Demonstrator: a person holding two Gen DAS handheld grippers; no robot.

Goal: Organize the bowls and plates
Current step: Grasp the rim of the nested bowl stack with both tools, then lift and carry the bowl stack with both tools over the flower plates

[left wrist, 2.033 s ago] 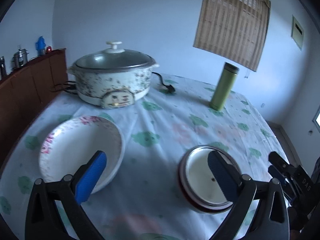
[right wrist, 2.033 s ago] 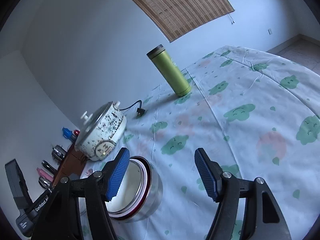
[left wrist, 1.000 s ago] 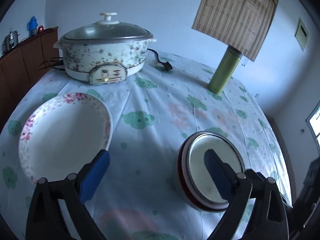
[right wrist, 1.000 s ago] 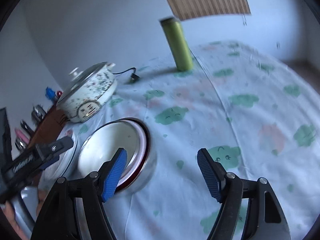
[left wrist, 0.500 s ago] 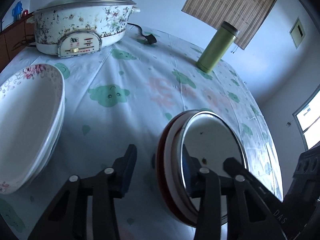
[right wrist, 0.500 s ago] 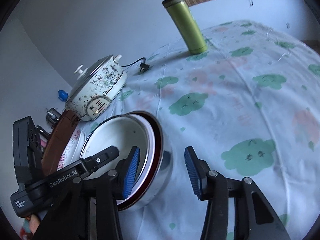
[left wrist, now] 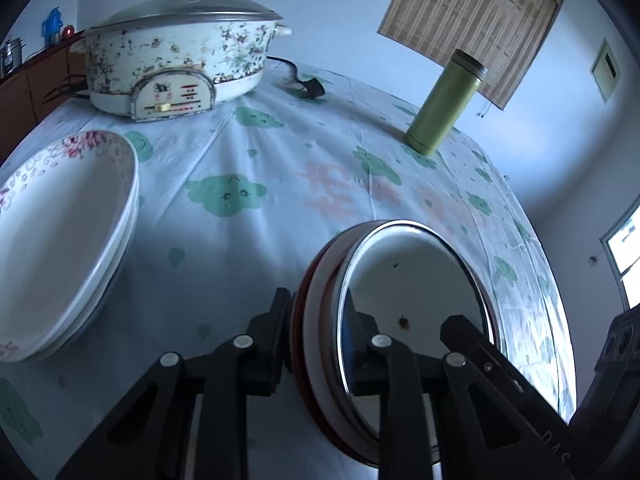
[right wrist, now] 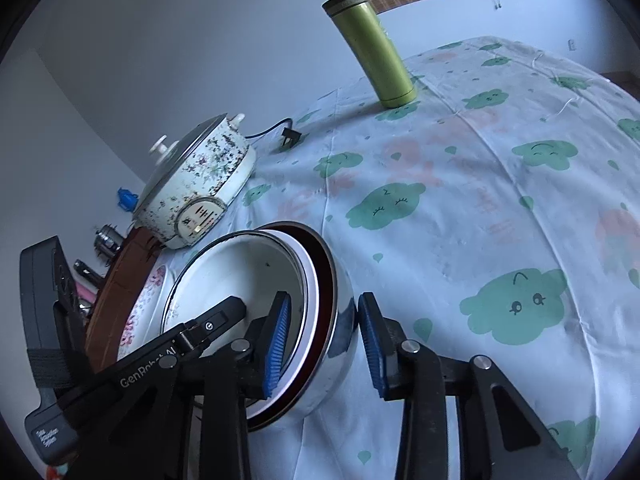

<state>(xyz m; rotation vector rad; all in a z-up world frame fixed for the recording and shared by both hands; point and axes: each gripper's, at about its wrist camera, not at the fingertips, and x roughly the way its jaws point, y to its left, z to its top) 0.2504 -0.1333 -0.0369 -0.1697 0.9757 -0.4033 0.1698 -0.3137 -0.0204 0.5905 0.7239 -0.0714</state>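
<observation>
Both grippers are set on one bowl (left wrist: 412,304): the left gripper (left wrist: 316,320) is clamped on its 9 o'clock rim, jaws just closing; the right gripper (right wrist: 324,336), also just closing, straddles the 3 o'clock wall (right wrist: 340,320), contact unclear. Plates (left wrist: 60,236) are stacked at 9 o'clock on the counter (left wrist: 280,168).

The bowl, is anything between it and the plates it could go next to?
Nothing visible: only bare tablecloth lies between the bowl and the plates. Both grippers straddle the bowl's rim.
</observation>
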